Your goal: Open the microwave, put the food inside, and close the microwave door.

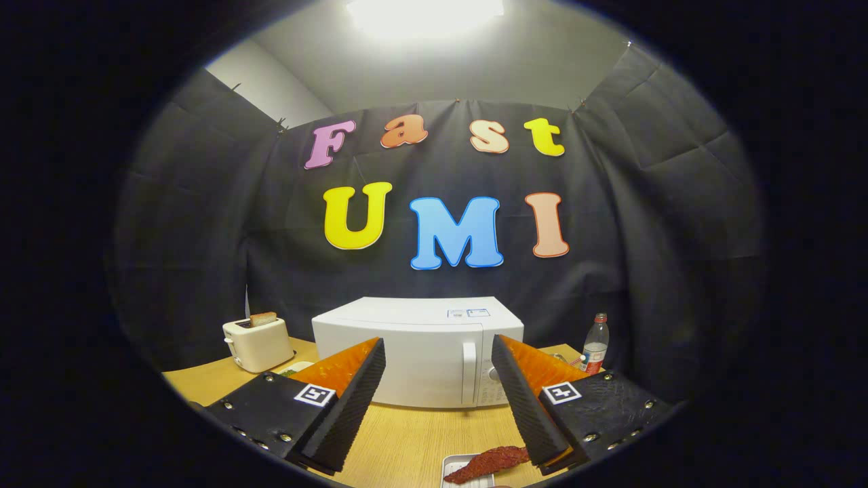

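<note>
The gripper (437,379) hangs level above the table (407,440), aimed at the microwave (413,352), its fingers spread wide and holding nothing. The microwave's door is closed. The food (485,464) lies on a tray (453,468) nearer than the microwave, by the right finger. A toaster (258,344) stands left of the microwave, a bottle (595,344) right.
</note>
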### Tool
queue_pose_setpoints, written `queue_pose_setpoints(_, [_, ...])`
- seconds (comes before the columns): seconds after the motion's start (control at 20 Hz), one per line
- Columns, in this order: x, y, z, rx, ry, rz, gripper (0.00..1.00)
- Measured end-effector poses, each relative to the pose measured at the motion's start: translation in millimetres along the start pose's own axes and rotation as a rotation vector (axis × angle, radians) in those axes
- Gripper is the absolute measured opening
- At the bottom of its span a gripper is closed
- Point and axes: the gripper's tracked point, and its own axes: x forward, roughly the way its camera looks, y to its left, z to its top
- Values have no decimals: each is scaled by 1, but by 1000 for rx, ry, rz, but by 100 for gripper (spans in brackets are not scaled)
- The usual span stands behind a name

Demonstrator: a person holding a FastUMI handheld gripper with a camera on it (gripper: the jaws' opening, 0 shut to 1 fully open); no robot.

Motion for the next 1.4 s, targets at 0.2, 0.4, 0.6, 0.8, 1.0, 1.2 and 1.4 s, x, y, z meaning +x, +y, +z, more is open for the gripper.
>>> queue_pose_setpoints(0.2, [39,-18,-25,-21,32,-48,95])
queue_pose_setpoints(0.4, [70,-30,-50,-24,58,-73,95])
queue_pose_setpoints(0.6, [98,-30,-73,-10,91,-79,95])
queue_pose_setpoints(0.8, [122,-36,-100,-7,138,-100,95])
queue_pose_setpoints(1.0, [145,-43,-121,15,168,-127,95])
queue_pose_setpoints(1.2, [169,-48,-141,53,189,-141,95])
queue_pose_setpoints(1.4, [183,-48,-152,55,192,-120,86])
